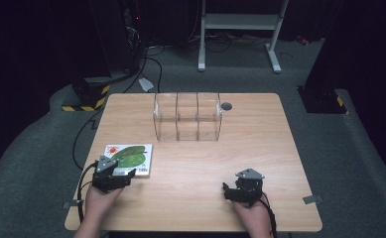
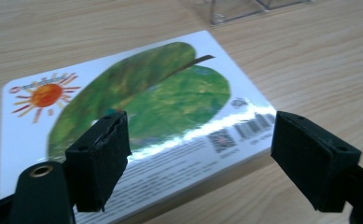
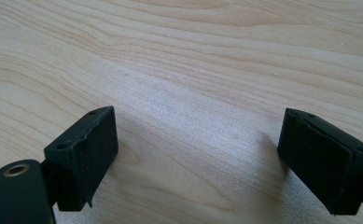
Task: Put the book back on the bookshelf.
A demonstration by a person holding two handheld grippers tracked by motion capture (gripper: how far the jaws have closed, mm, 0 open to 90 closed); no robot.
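The book (image 2: pixel 137 116) lies flat at the table's (image 1: pixel 200 163) front left, right ahead of the left gripper (image 2: pixel 198 154), whose wide jaws straddle its near long edge; the right gripper (image 3: pixel 195 154), also wide, hangs well apart over bare wood

One wooden table (image 1: pixel 190 163). On it lies one picture book (image 1: pixel 129 159) with a green leaf cover, and one clear plastic organizer (image 1: pixel 187 116) divided into three compartments. One small dark round disc (image 1: pixel 226 106) sits by the organizer. Two handheld grippers: left gripper (image 1: pixel 123 174) and right gripper (image 1: pixel 226 191).
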